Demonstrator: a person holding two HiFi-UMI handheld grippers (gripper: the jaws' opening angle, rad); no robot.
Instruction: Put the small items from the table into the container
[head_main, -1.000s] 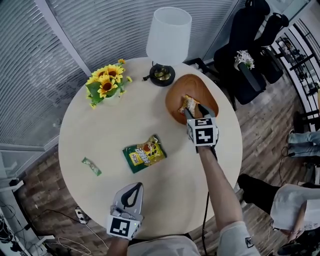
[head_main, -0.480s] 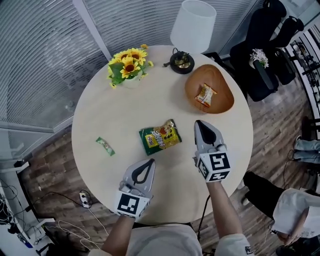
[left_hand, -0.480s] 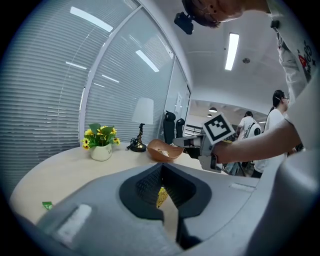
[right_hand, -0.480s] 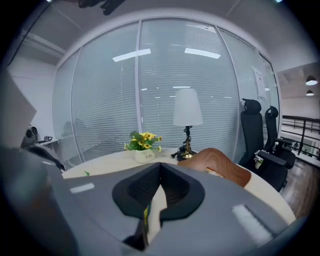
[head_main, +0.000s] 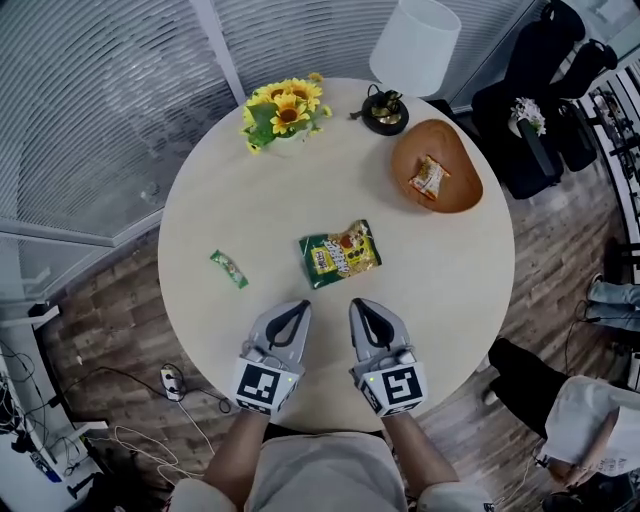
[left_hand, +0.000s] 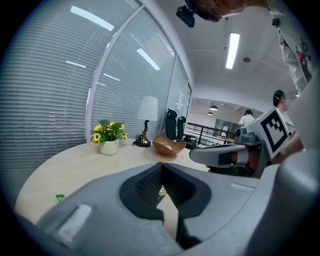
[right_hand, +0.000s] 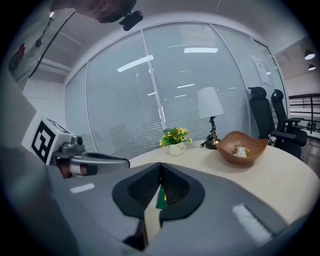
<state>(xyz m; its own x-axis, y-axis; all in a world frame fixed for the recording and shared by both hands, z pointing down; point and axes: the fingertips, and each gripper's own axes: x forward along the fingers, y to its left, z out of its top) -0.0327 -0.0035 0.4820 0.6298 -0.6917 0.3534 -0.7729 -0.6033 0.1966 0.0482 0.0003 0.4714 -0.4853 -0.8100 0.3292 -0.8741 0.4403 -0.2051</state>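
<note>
A green snack packet (head_main: 341, 253) lies near the middle of the round table (head_main: 220, 200). A small green candy wrapper (head_main: 229, 269) lies to its left. The brown wooden bowl (head_main: 460, 190) at the far right holds one orange snack packet (head_main: 428, 177). Both grippers hover over the table's near edge, side by side, below the green packet. My left gripper (head_main: 296, 309) is shut and empty. My right gripper (head_main: 358, 305) is shut and empty too. In the right gripper view the bowl (right_hand: 242, 145) sits ahead to the right.
A pot of sunflowers (head_main: 283, 112) stands at the table's far side, and a white lamp (head_main: 413, 50) behind the bowl. Black office chairs (head_main: 545, 70) stand beyond the table at the right. Cables lie on the wooden floor (head_main: 110, 400) at the lower left.
My right gripper left the orange packet in the bowl, shut, and drew back to the near edge beside the left gripper. The left gripper shifted slightly forward.
</note>
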